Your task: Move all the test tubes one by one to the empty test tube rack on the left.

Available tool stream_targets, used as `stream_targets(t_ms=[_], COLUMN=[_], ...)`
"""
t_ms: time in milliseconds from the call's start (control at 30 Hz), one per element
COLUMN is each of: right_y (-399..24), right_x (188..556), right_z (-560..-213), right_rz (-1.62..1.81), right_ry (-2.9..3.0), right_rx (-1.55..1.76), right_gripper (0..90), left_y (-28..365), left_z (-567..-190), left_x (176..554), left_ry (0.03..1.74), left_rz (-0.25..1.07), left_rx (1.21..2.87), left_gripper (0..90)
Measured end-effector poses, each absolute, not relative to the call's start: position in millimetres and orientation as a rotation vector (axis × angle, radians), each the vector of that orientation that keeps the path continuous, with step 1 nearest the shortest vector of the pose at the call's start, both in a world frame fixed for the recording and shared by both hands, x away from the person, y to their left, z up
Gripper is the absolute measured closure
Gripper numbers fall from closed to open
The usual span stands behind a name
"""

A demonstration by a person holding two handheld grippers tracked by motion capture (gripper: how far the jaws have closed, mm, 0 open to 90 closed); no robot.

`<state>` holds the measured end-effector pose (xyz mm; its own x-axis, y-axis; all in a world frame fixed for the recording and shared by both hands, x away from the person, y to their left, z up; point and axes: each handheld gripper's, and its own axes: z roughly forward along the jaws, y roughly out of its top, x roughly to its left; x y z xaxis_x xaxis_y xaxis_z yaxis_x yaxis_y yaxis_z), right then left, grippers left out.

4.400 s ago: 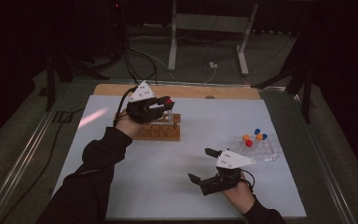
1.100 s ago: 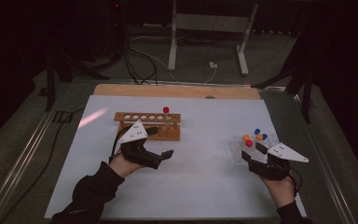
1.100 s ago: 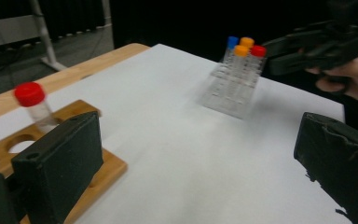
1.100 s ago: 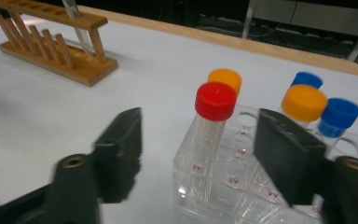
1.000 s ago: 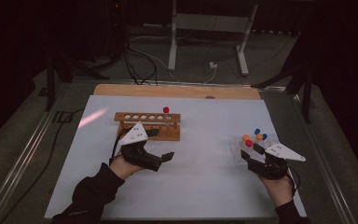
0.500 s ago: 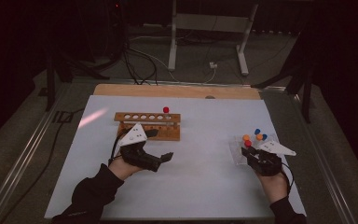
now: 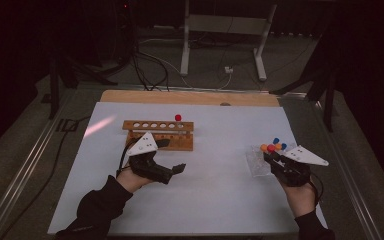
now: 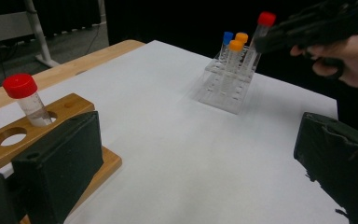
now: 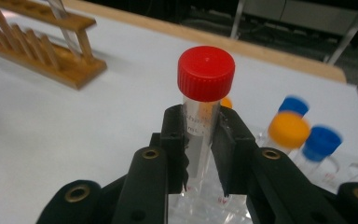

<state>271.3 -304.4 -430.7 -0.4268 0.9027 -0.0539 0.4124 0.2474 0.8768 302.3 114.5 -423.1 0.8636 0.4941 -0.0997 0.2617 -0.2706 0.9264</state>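
A wooden rack [image 7: 157,134] stands mid-table with one red-capped tube [image 7: 178,118] upright in its right end hole, also close by as the tube [image 8: 25,98] in the left gripper view. My left gripper [image 7: 171,156] rests in front of that rack, open and empty [image 8: 196,186]. At the right, a clear plastic rack [image 7: 256,162] holds orange- and blue-capped tubes [image 9: 288,130]. My right gripper [image 9: 200,144] is shut on a red-capped tube [image 9: 206,74], held upright just above the clear rack. From the left gripper view that tube [image 8: 262,25] stands higher than the others.
A white sheet [image 7: 215,200] covers the table, with a bare wooden strip [image 7: 190,96] along the far edge. Cables and a metal stand's legs [image 7: 220,40] lie on the floor beyond. The wooden rack [image 9: 42,51] has several unfilled holes.
My left gripper drew back from the wooden rack, where a red-capped tube now stands. My right gripper moved right to the clear rack and edged up over the tubes in the last second.
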Motion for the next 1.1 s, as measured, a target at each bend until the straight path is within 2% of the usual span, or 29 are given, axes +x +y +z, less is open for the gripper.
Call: stream_targets(t_ms=[433, 1100], right_y=[-286.9, -202.7], right_x=[255.7, 261.5], right_z=[-395.1, -428.8], right_rz=[1.189, 1.251], right_ry=[1.934, 2.249], right_rx=[1.049, 0.858], right_gripper=[74.5, 74.6], left_y=[111.5, 99.9], left_z=[-416.7, -414.3], left_x=[298.9, 292.1], left_ry=[0.531, 0.475], left_rz=[0.234, 0.173], left_rx=[1.869, 1.904], left_gripper=[2.1, 2.3])
